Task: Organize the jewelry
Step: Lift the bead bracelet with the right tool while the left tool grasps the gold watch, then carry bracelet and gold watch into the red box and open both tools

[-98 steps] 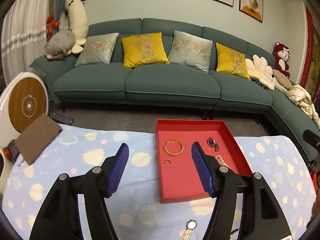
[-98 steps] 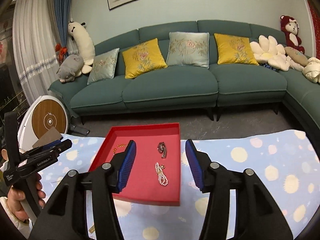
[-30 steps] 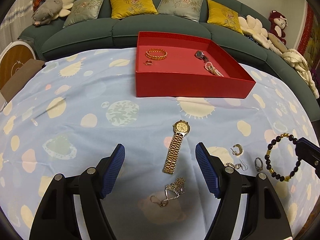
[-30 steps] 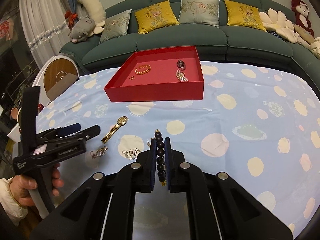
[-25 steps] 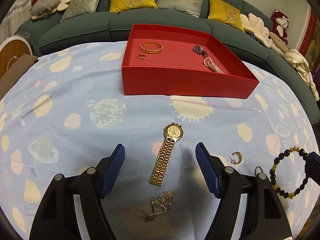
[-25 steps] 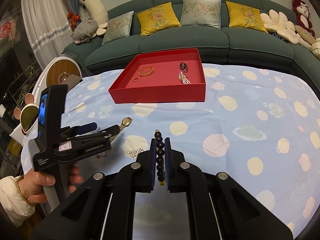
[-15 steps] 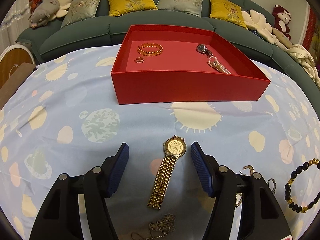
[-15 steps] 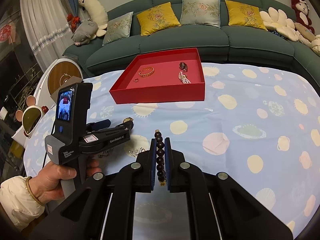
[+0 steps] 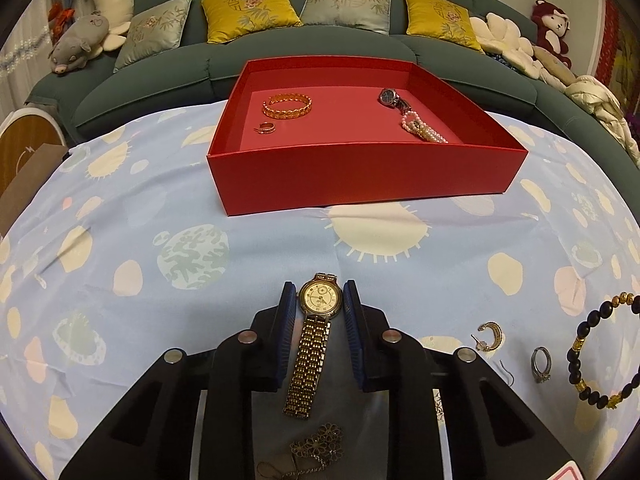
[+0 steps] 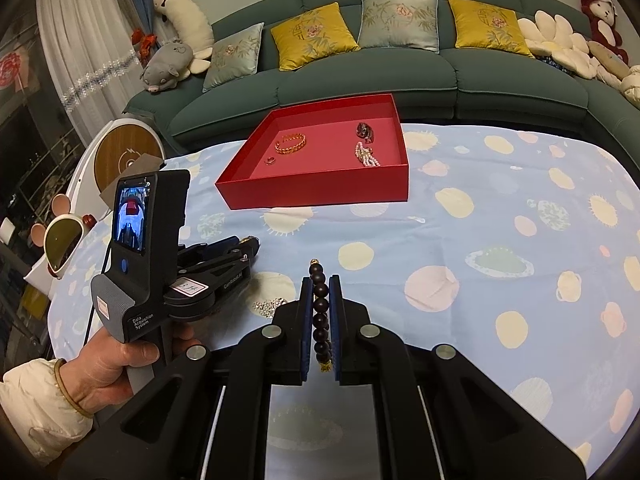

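Tablecloth (image 9: 120,208) fronts sofa (image 9: 160,76); left fingers (image 9: 289,312) closing around watch (image 9: 316,320), right fingers (image 10: 307,308) clamping bead bracelet (image 10: 321,312).

left gripper (image 9: 319,306): black plastic frame, blue ribbed pads, round silver screws on each arm, a red-and-white sticker corner at the near right. seen from the right wrist: dark grey handle, lit screen on the back, blue button below, white labels, "data acquisition system" print, thin black cable. right gripper (image 10: 321,312): same black frame, blue pads, silver screws, two pale rails. left hand (image 10: 105,368): cream puffy sleeve, thin wrist band.
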### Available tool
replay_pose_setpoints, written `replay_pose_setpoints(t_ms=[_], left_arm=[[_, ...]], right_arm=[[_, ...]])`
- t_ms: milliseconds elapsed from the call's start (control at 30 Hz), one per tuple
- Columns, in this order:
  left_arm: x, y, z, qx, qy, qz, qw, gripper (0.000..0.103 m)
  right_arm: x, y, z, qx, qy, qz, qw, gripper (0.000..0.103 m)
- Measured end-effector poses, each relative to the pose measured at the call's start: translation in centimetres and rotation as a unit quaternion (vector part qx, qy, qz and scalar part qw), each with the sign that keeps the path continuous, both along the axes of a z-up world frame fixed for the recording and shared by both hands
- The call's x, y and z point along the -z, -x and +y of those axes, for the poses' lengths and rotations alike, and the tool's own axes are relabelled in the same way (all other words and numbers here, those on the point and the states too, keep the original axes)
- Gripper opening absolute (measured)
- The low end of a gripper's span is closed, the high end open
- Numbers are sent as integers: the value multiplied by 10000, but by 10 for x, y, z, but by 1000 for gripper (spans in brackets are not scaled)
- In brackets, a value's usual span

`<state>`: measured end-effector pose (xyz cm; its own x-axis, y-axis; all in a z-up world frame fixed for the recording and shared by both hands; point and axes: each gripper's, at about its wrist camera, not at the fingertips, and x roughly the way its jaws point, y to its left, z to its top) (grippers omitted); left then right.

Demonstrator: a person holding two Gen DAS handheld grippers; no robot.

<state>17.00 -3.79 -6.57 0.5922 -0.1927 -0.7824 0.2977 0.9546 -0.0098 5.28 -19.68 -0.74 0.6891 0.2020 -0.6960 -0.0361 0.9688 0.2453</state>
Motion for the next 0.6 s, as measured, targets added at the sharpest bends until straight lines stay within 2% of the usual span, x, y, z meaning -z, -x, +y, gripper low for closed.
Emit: replay_pose_setpoints(t_ms=[600], left_arm=[[-75,35,34,60,797,-358,9962,21]], right_arm=[[-20,-3,4,-39,-62,-254,9997,7]])
